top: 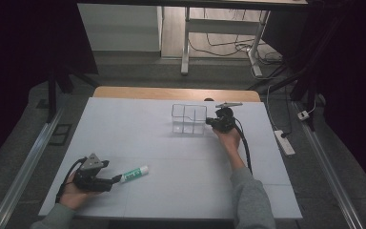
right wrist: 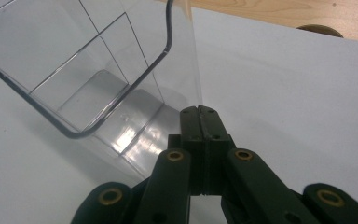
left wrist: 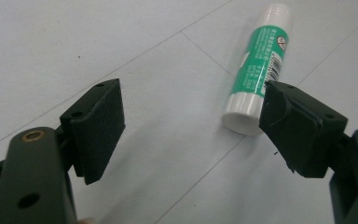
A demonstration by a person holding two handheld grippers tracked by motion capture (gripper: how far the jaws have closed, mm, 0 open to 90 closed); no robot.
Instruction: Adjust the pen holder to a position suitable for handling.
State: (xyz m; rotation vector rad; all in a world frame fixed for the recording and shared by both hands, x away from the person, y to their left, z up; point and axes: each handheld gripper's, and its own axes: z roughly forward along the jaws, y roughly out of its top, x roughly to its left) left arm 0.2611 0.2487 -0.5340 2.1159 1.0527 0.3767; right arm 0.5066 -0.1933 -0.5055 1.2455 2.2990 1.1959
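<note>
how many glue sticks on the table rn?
1. The glue stick lies flat on the white table, near the front left, just ahead of the open left gripper. The clear organizer by the right gripper looks empty.

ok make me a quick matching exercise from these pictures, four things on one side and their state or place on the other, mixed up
Things:
1. glue stick
2. clear organizer
3. left gripper
4. right gripper

States or places:
A. jaws pressed together at the clear wall
B. lying flat on the white table, cap end away from the jaws
C. jaws spread wide, nothing between them
D. standing upright, empty compartments

Pairs: 1-B, 2-D, 3-C, 4-A
</note>
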